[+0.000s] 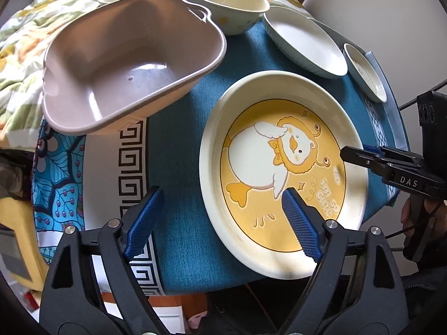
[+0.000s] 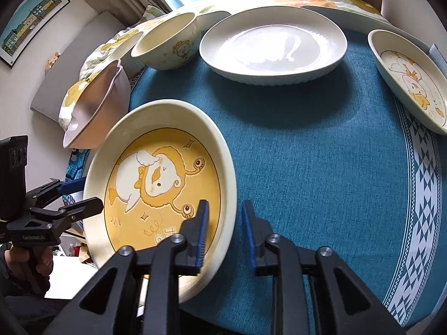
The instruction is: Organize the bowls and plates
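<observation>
While both tools [image 1: 220, 220] [image 2: 225, 233] gape, empty, astride the yellow plate's [image 1: 279, 209] rim, teal cloth [image 2: 321, 167] lies bare alongside

"I'm so cute" in cream bubble lettering on yellow duck plate [image 1: 282, 173], running down beside cartoon duck, toward plate's near-right rim. Same lettering in right wrist view mostly hidden behind tongs, unreadable there. "DAS" in white capitals on black body of right tongs [image 1: 346, 153]. White brand mark on black body of left tongs [image 2: 81, 198], starts like "Geo", rest too blurred to read.
</observation>
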Demonstrator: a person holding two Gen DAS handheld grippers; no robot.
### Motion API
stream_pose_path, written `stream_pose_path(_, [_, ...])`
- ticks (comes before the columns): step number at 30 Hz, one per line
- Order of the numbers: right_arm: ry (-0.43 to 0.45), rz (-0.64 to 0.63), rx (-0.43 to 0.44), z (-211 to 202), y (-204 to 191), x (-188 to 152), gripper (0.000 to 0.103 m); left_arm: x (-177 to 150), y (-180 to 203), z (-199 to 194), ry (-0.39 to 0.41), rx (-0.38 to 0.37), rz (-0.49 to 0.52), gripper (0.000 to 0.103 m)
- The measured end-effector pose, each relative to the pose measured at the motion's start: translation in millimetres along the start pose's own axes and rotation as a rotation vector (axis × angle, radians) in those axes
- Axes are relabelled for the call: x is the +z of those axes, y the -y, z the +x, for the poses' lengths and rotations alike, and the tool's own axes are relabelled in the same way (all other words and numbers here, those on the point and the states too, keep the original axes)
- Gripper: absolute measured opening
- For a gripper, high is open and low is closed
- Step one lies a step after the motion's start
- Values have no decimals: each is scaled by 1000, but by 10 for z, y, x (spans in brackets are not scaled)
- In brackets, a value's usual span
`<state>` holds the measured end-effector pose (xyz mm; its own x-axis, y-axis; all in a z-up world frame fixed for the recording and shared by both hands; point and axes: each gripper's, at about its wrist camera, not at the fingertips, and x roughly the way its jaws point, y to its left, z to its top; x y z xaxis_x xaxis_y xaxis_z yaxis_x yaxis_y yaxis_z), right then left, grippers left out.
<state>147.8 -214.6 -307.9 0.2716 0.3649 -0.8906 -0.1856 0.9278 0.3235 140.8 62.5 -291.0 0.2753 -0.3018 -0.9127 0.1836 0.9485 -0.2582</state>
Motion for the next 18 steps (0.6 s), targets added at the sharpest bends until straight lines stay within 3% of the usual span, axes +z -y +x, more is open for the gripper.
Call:
stream_pose_path(1, [1,6,1,-3,9,-4,53,4,6,-1,-5,2,-2,85])
stream_pose_path(2, [1,13,4,-8,19,-10,59,5,9,-10,-9,6,-6,85])
stream_pose_path(8, [38,29,2,-372,-8,16,59,44,158,-350,11,16,-7,85])
stream_pose_path(13, [169,19,-23,-1060,-80,146,63,221,482,-986,141,33,40,85])
stream_pose_path(14, [203,23,-31,-1190,-80,174,83,274,555,-1107,176,47,54,89])
stream_pose_path(15, [233,24,-35,-1302,-70,212,96,342,641,-1209,215,66,67,98])
stream_pose_path(16, [263,25,-42,-1408,-59,248,103,411,718,-1294,256,86,82,102])
stream_pose_path(18, [312,13,-55,-1581,-16,336,103,568,860,-1392,320,110,108,103])
